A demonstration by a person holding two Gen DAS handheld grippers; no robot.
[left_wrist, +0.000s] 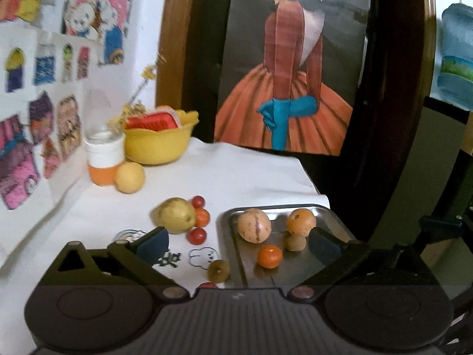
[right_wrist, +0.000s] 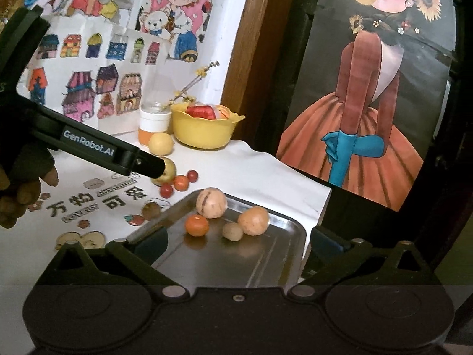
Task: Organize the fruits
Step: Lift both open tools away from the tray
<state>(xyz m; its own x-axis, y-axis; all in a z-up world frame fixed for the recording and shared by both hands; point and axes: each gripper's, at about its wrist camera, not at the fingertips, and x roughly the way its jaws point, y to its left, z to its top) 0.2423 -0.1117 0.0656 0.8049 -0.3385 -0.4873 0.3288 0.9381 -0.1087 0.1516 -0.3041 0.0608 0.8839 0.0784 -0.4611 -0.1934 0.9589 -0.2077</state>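
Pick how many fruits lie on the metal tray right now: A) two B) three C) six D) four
D: the metal tray holds four: a striped pale fruit, a small orange citrus, a tan-orange fruit and a small brown one.

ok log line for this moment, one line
task: organize fruits | left gripper: open, empty | right gripper: open, empty | rectangular metal tray: four fruits | yellow-green pear: on white tablecloth, off tray
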